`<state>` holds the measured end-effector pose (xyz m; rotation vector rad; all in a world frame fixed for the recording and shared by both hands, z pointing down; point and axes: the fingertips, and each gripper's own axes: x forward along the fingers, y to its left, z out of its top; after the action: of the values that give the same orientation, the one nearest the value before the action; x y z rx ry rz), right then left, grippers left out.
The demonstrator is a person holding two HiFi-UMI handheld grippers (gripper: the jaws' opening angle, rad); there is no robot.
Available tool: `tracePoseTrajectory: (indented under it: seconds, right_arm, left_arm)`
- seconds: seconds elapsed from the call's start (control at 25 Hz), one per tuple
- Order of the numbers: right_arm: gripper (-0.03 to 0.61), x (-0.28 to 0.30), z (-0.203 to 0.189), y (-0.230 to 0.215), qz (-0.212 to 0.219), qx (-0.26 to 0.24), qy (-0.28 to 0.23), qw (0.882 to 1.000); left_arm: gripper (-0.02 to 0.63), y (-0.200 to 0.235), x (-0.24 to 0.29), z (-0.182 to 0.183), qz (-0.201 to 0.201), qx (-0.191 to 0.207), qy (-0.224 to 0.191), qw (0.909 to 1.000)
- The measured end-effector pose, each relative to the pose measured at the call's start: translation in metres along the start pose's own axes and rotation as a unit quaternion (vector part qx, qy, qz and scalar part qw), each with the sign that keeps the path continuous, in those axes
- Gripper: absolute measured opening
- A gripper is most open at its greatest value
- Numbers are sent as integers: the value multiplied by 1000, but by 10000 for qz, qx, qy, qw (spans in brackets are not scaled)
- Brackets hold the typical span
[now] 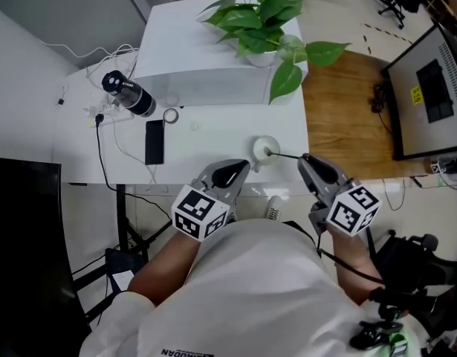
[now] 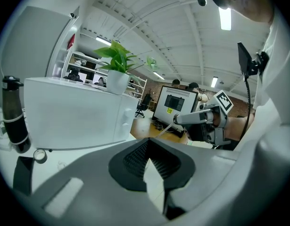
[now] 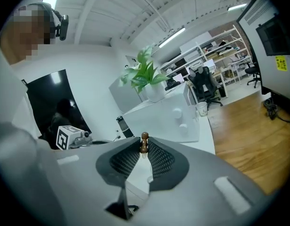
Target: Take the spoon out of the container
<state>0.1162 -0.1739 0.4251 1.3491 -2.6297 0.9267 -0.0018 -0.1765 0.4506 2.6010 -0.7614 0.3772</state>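
A small round white container [image 1: 266, 147] stands near the table's front edge. The spoon [image 1: 286, 155] has a thin handle that runs from the container's middle out to the right. My right gripper [image 1: 304, 159] is shut on the handle's far end. In the right gripper view the brown beaded tip of the spoon [image 3: 144, 142] sticks up between the pads of my right gripper [image 3: 144, 149]. My left gripper [image 1: 243, 166] lies just left of the container with its jaws together and nothing in them. In the left gripper view its own jaws hide the container.
A black bottle [image 1: 128, 94], a tape roll [image 1: 170, 115], a black phone [image 1: 154, 141] and cables lie on the white table [image 1: 213, 136] to the left. A white box [image 1: 198, 62] with a potted plant [image 1: 261, 13] stands behind. Wooden floor and a monitor lie to the right.
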Motion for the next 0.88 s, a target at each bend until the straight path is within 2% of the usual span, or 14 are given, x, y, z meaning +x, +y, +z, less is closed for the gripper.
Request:
tracePoseTrajectory:
  seconds: [0.12, 0.48, 0.88]
  right_arm:
    - [57, -5, 2, 9, 54, -32, -75, 10000]
    - [57, -14, 7, 20, 33, -118, -209, 9997]
    - [57, -21, -14, 34, -481, 2, -311, 9984]
  left_arm:
    - [5, -3, -1, -2, 2, -51, 5, 10000]
    - [5, -13, -4, 4, -62, 154, -33, 9999]
    - [5, -4, -25, -13, -334, 133, 92, 9993]
